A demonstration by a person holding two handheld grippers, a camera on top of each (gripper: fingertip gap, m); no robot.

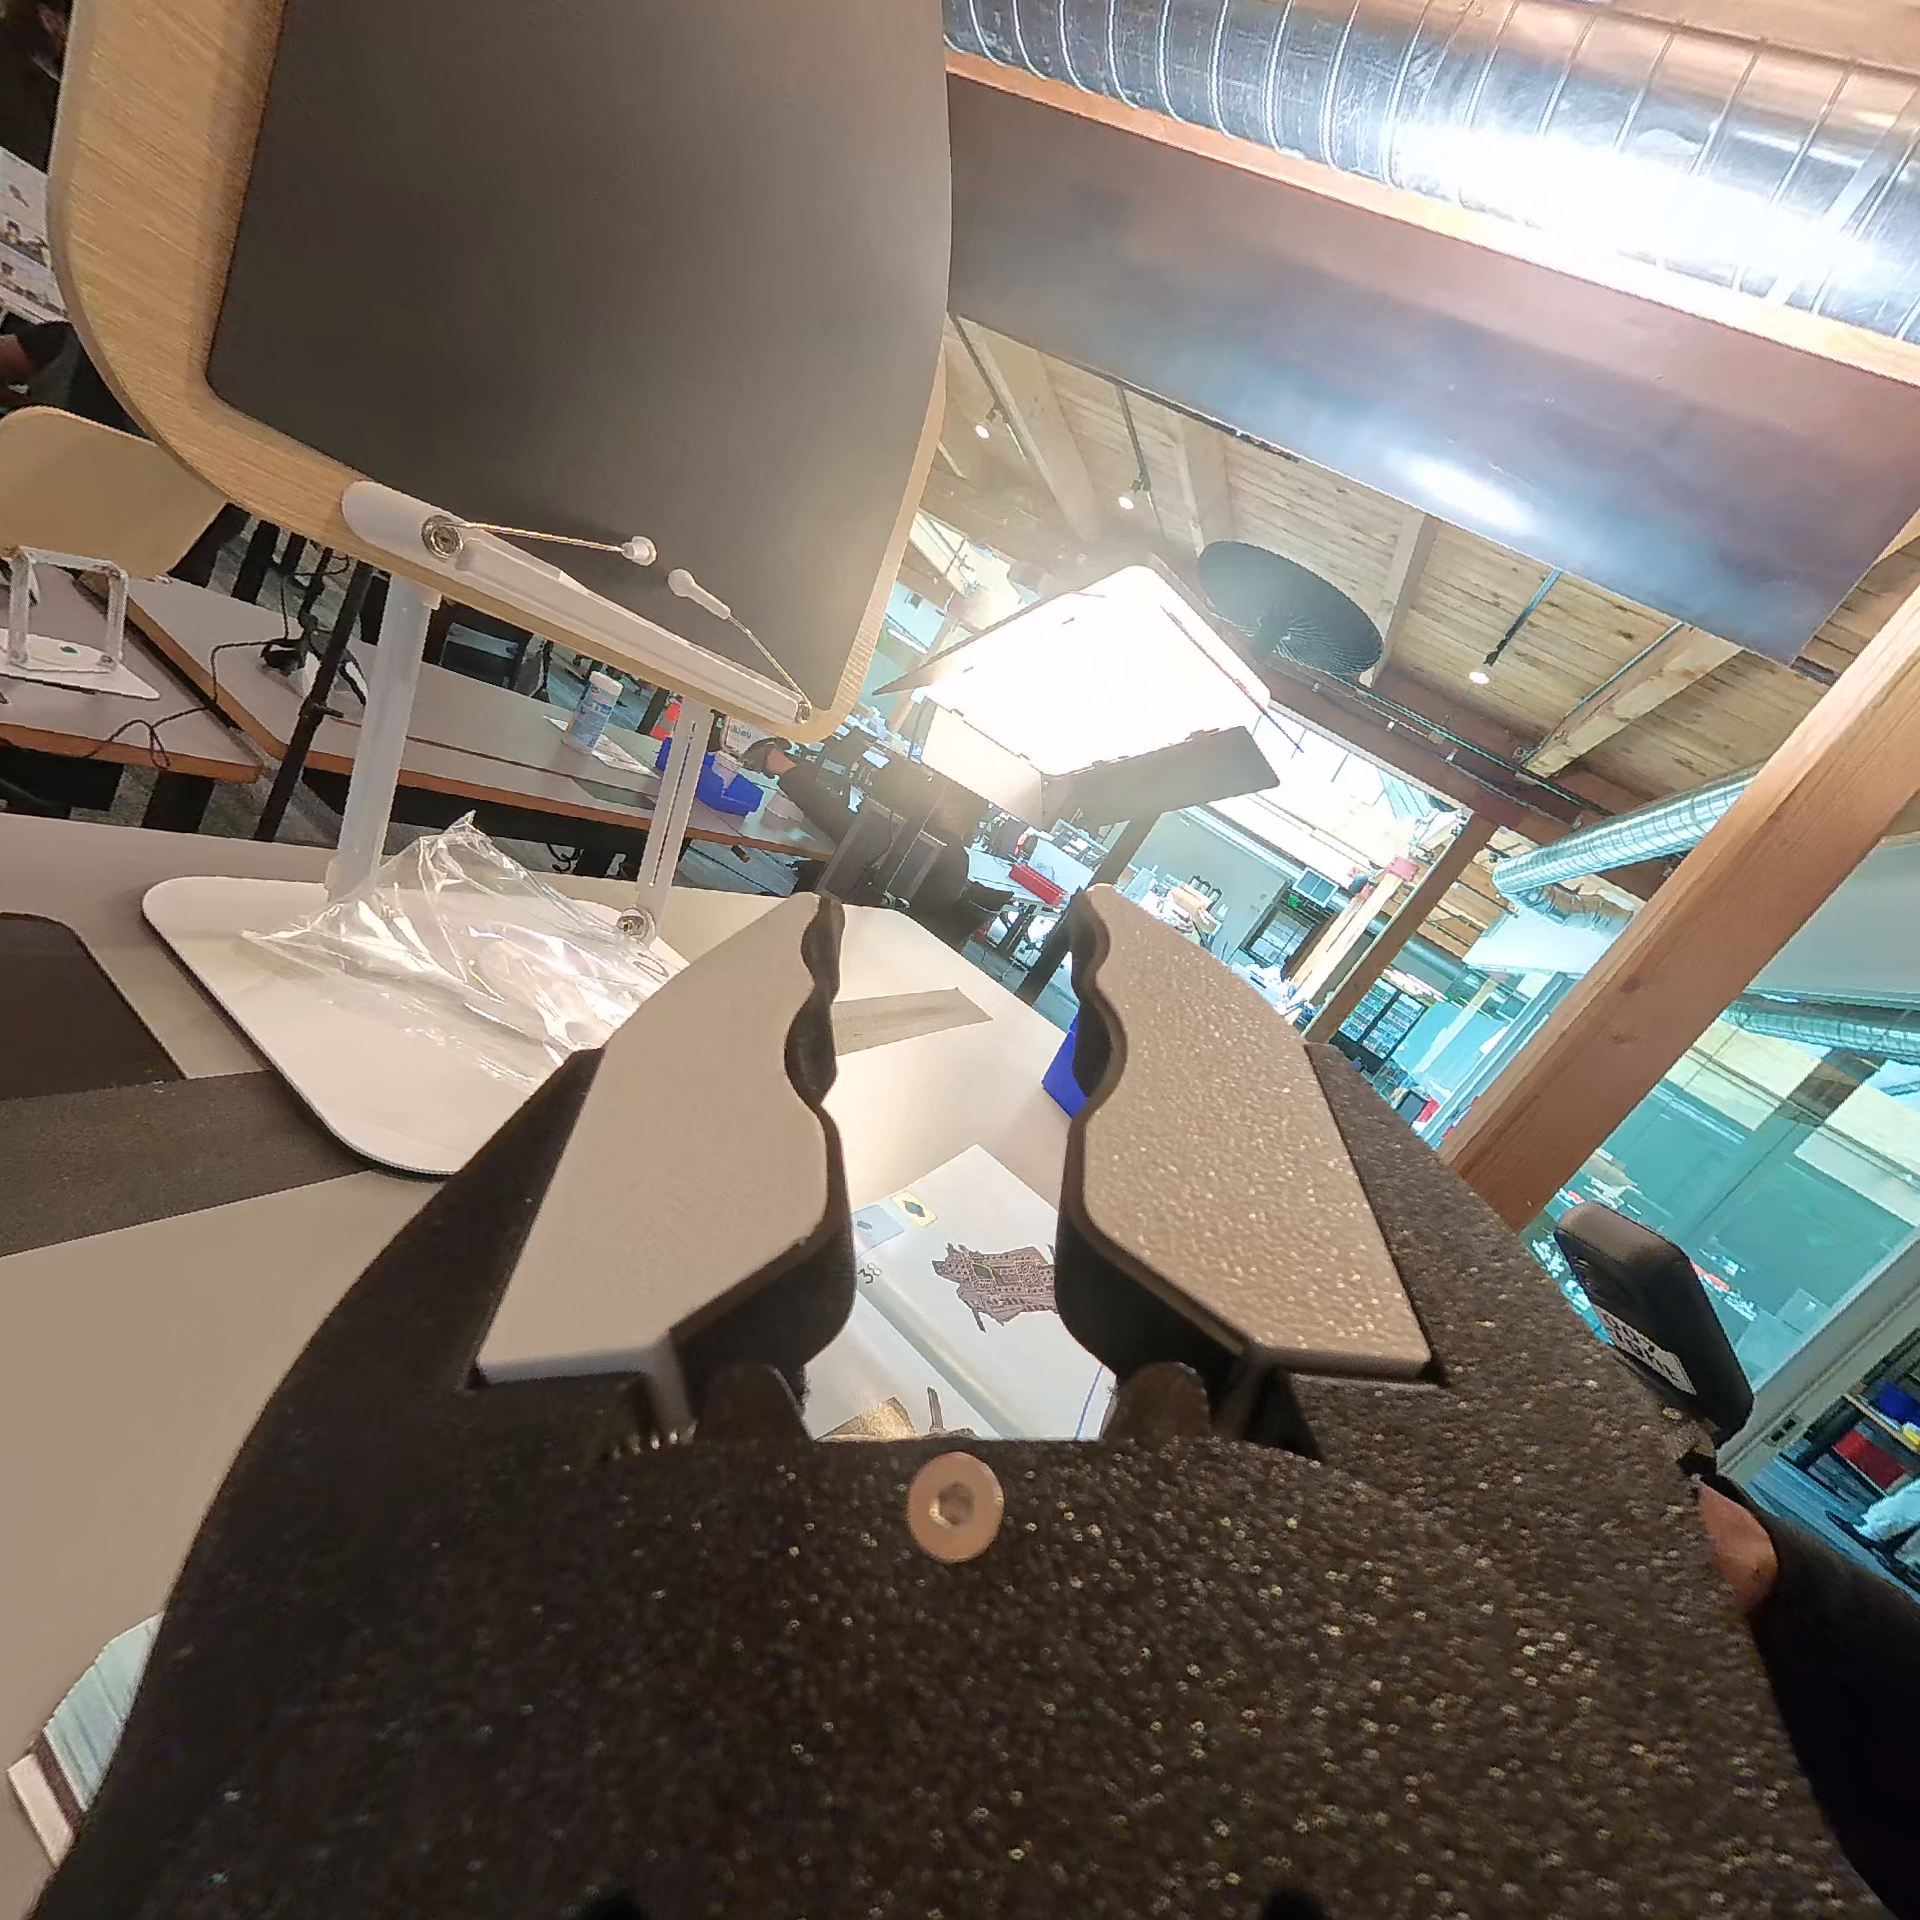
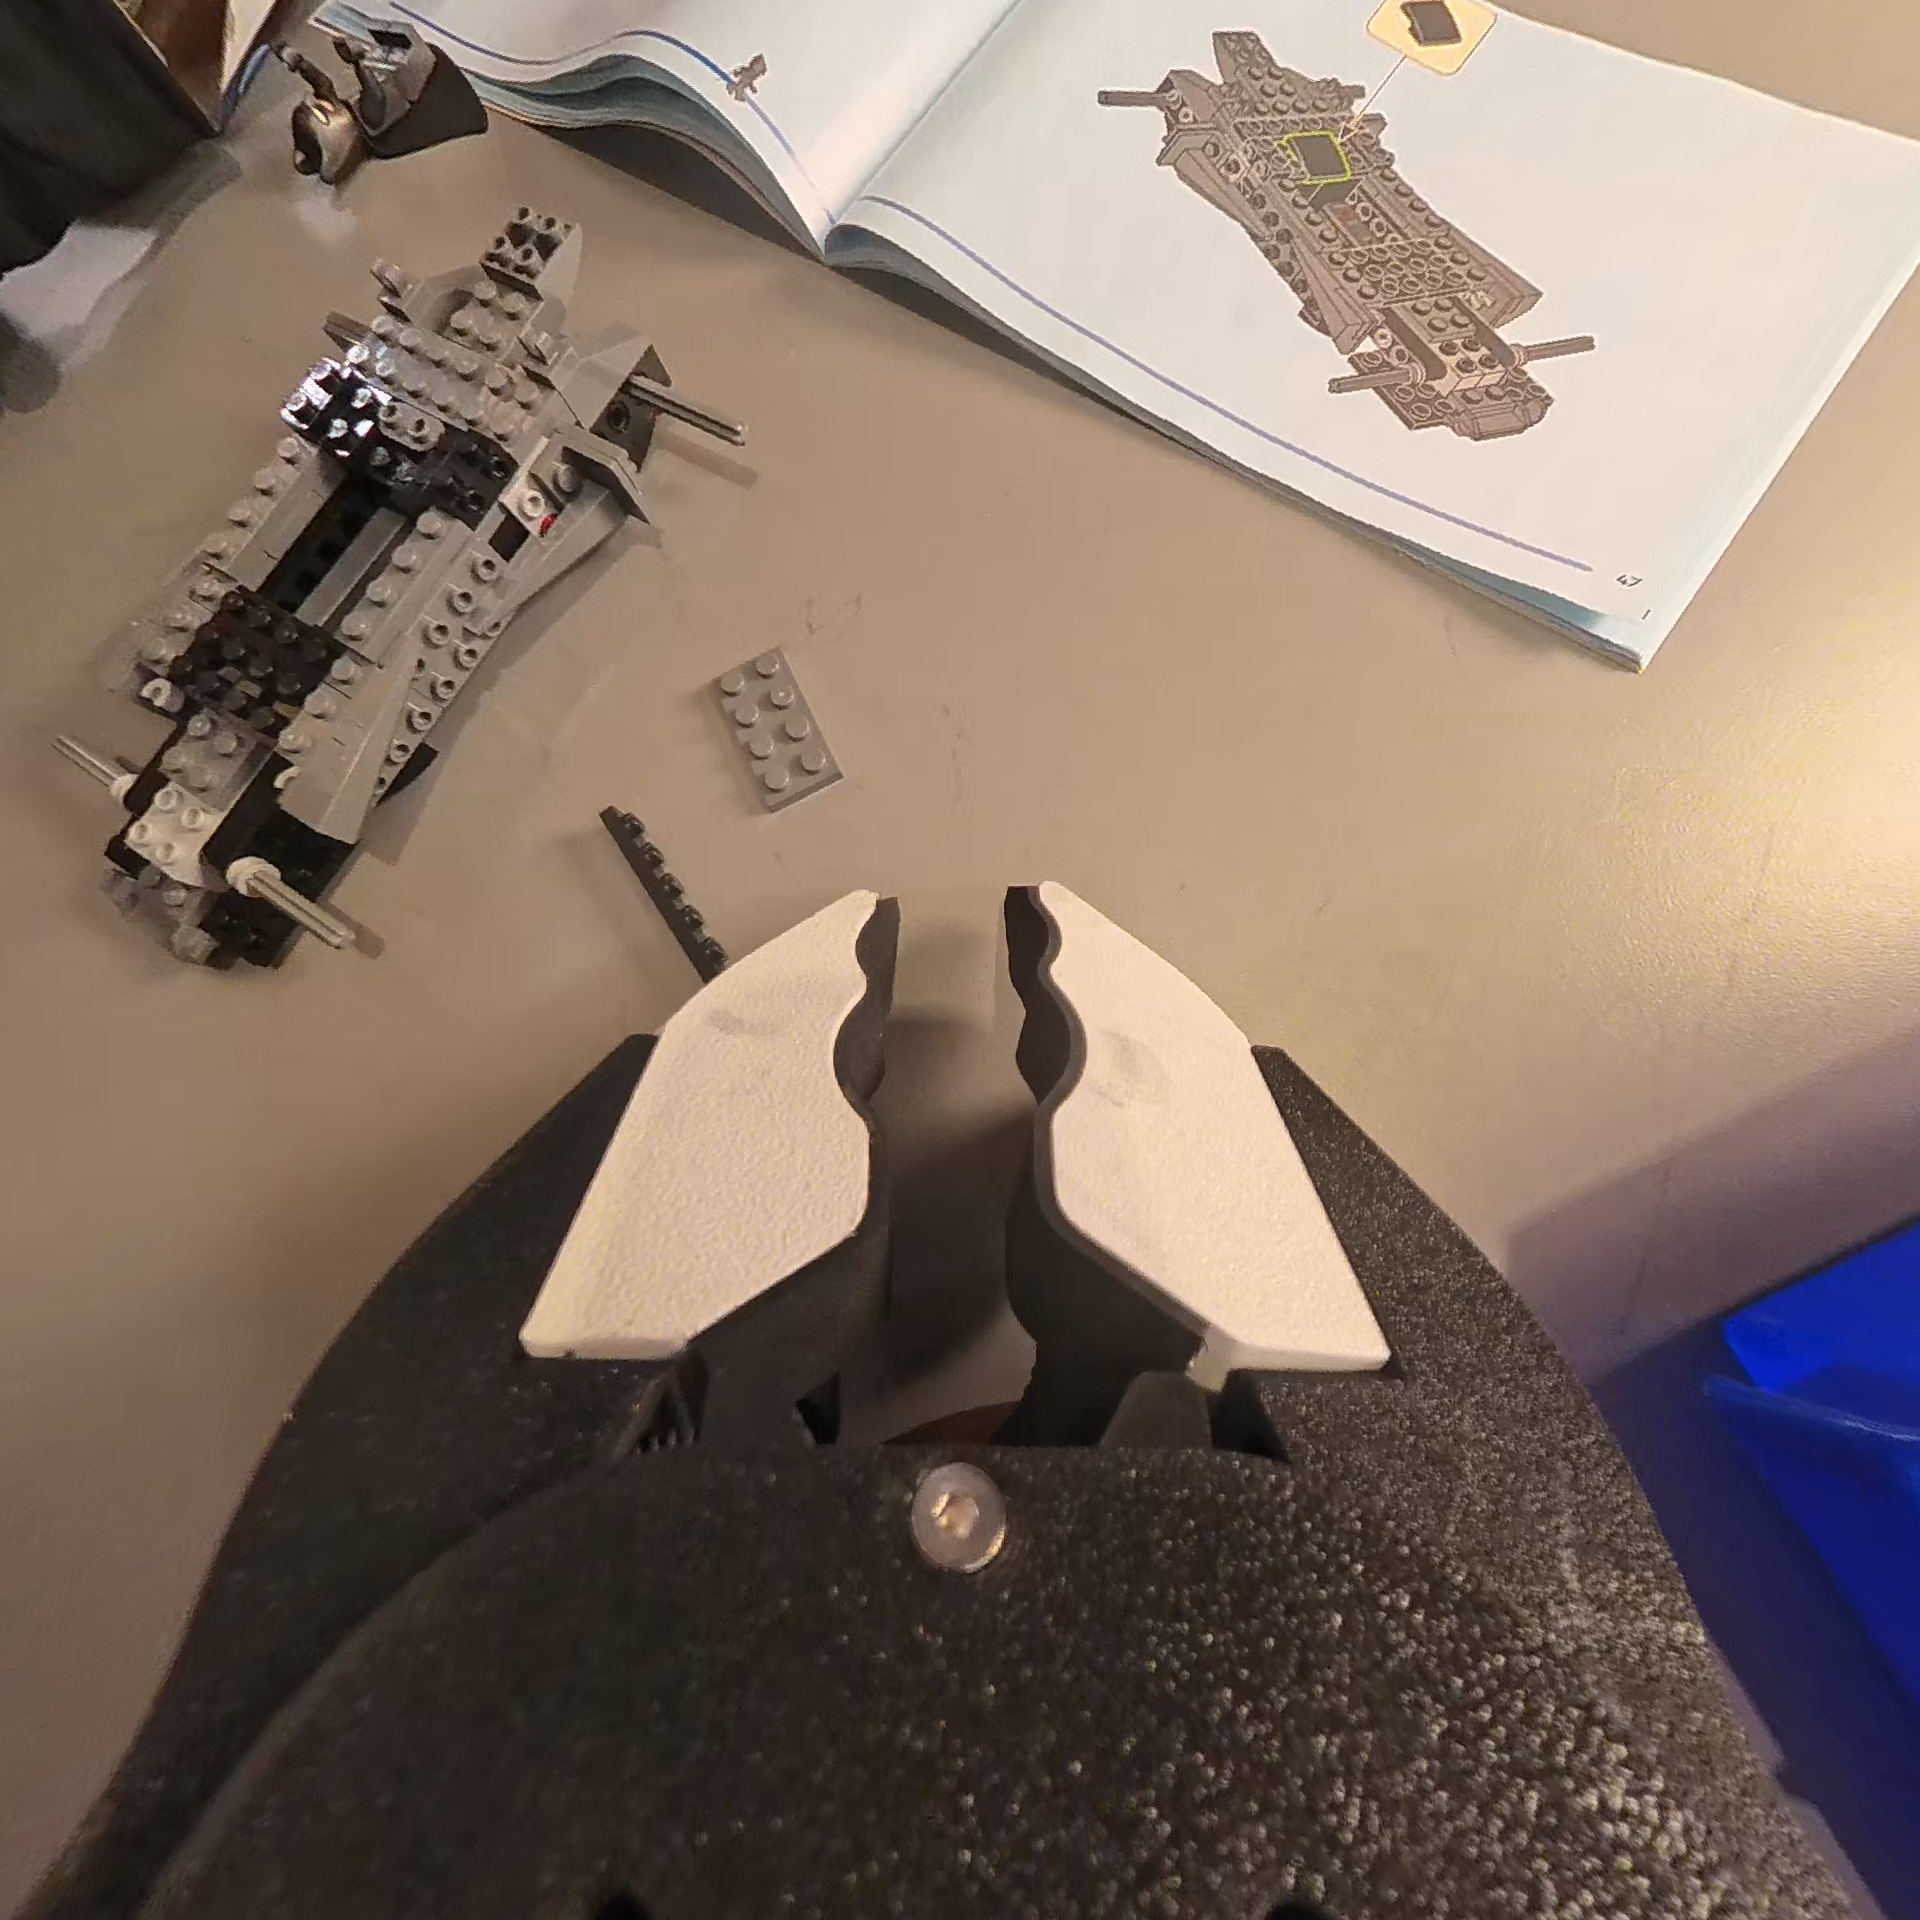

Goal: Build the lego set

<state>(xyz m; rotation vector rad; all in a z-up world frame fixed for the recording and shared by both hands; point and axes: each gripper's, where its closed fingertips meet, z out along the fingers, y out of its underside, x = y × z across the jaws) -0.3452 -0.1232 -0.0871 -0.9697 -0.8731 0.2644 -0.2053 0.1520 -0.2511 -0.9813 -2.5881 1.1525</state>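
Note:
My right gripper [image 2: 951, 902] is open and holds nothing, hovering above the table. A flat grey studded plate [image 2: 777, 727] lies just ahead of it. A thin black studded strip [image 2: 663, 894] lies by its left finger. A grey and black brick model [image 2: 364, 582] with axles lies to the left. An open instruction booklet [image 2: 1299, 270] lies ahead to the right. My left gripper [image 1: 956, 914] is open and holds nothing, tilted up above the table, with a booklet page [image 1: 956, 1288] below its fingers.
A book stand [image 1: 540, 312] on a white base [image 1: 343, 1049] stands left of my left gripper, with a clear plastic bag [image 1: 447, 935] on the base. A blue bin [image 2: 1808, 1475] sits at the right. A small grey and black assembly [image 2: 364, 83] lies far left.

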